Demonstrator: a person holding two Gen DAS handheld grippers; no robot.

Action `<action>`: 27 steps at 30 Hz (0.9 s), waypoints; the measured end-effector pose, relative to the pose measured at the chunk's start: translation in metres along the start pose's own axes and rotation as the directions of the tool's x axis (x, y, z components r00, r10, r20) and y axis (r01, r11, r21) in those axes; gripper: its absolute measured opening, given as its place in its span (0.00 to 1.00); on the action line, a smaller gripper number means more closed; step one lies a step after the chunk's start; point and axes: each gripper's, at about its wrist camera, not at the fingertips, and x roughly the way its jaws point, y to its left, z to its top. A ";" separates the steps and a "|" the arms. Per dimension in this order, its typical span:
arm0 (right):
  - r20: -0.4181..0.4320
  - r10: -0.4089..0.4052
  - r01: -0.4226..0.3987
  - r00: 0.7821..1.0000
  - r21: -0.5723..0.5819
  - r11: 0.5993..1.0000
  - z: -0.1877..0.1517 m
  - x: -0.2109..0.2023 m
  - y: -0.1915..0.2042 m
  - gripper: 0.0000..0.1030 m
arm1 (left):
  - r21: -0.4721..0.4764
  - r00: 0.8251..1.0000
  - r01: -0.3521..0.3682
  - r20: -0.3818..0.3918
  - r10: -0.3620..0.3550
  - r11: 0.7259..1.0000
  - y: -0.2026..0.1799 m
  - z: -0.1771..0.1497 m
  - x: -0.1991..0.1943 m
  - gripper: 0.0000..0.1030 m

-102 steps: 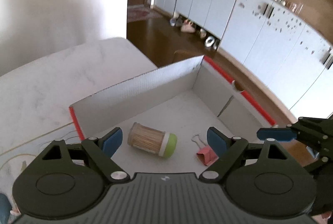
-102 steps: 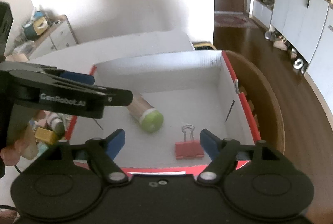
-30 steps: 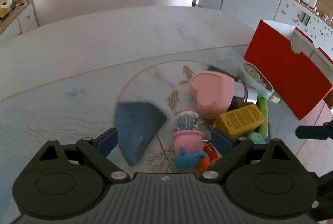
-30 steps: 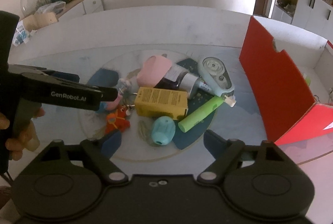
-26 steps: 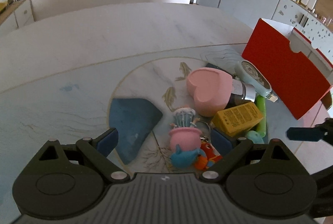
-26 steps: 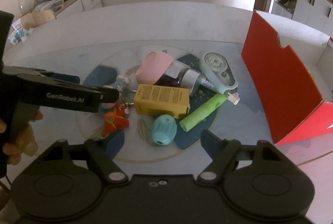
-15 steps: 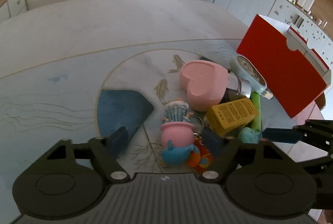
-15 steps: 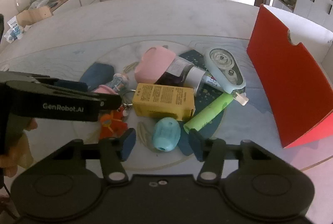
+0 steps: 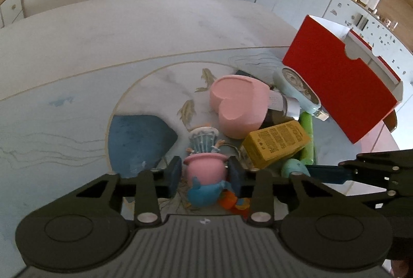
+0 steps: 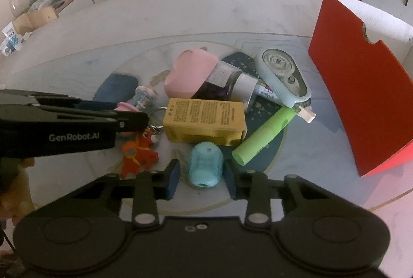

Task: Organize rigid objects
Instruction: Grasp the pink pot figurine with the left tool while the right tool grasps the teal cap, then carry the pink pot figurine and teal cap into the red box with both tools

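On the round marble table lies a pile of small things. A pink-pot figurine stands between the pads of my left gripper; its jaws are closing and the pads touch the pot's rim. A light-blue egg-shaped sharpener lies between the pads of my right gripper; those jaws are closing too, with a thin gap still showing on the left side. The left gripper reaches in from the left in the right wrist view.
Close behind lie a yellow carton, a pink heart box, a dark jar, a correction-tape dispenser, a green highlighter and a red horse keychain. A red cardboard box stands at the right.
Both grippers left the red box and came over the pile. In the last second both jaws narrowed, the left around the pink figurine, the right sinking around the blue sharpener.
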 end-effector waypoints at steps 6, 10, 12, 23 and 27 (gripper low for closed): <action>0.012 0.003 -0.003 1.000 -0.002 1.000 -0.002 -0.005 0.002 0.28 | 0.005 1.000 -0.016 0.001 0.016 1.000 -0.002 0.000 -0.001 0.35; 0.024 0.011 -0.012 1.000 0.024 1.000 -0.001 -0.012 -0.002 0.28 | 0.003 0.999 -0.037 0.001 0.037 0.999 0.000 0.000 -0.003 0.35; 0.034 0.010 -0.011 0.999 0.032 0.999 -0.001 -0.018 -0.003 0.28 | -0.006 0.999 -0.041 0.002 0.041 0.999 0.001 0.000 -0.005 0.35; 0.099 0.030 -0.036 0.995 0.060 0.998 -0.001 -0.059 -0.013 0.28 | -0.024 0.999 -0.042 0.025 0.042 0.999 -0.001 -0.001 -0.026 0.35; 0.139 0.026 -0.036 0.990 0.067 0.997 0.002 -0.080 -0.020 0.28 | -0.015 0.998 -0.033 0.055 0.033 0.999 -0.009 0.002 -0.039 0.35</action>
